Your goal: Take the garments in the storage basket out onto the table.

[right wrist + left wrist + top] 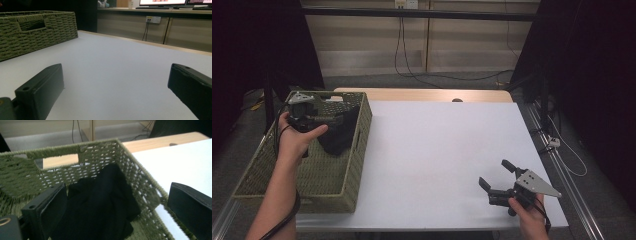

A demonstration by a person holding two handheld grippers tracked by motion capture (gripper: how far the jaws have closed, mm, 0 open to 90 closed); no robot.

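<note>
A green woven basket (pixel 329 187) stands at the table's left side, and a black cloth (pixel 337 135) lies bunched against its right wall. My left gripper (pixel 323 118) hovers over the basket's far end, held by a hand. In the left gripper view this gripper (pixel 117 187) is open, with the black cloth (pixel 100 205) below and between its wide jaws; the right jaw sits over the basket wall (pixel 140 180). My right gripper (pixel 493 172) rests low near the table's front right, open, with nothing between its fingers. In its own view, the right gripper (pixel 116 67) faces bare table.
A white table top (pixel 437 150) stretches between basket and right gripper. A wooden strip (pixel 427 95) runs along the far edge. Cables hang down the back wall. In the right gripper view the basket (pixel 37 30) stands far left, with cabinets and monitors behind.
</note>
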